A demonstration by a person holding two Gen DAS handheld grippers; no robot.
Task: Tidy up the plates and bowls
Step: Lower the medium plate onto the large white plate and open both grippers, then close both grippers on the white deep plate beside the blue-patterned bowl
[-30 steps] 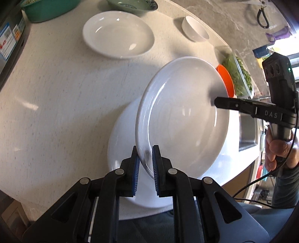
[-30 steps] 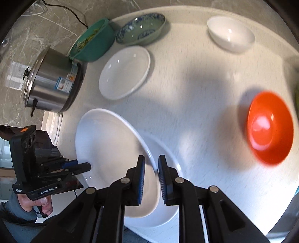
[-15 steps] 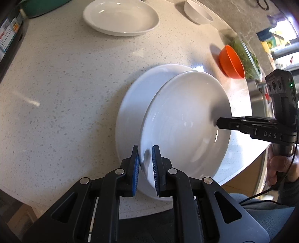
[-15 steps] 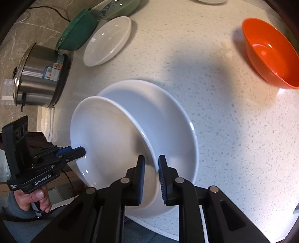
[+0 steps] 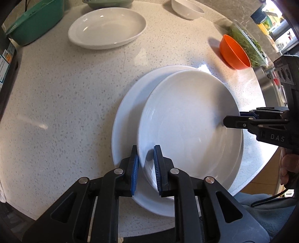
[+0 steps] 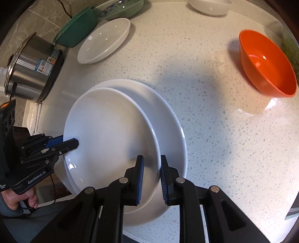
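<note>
On the speckled counter point(image 5: 56, 104), near its front edge, the upper white plate point(image 5: 188, 119) sits on the larger white plate point(image 5: 127, 112), offset toward the person. L gripper point(image 5: 145, 164) and R gripper point(image 6: 151, 177) straddle opposite rims of the upper plate — both have just been opening, and gaps show beside the blue pads, so neither clamps it. Beyond the stack: a third white plate point(image 5: 106, 28), small white bowl point(image 5: 186, 8), orange bowl point(image 6: 267, 63) to the R, steel pot point(image 6: 31, 69) to the L.
</note>
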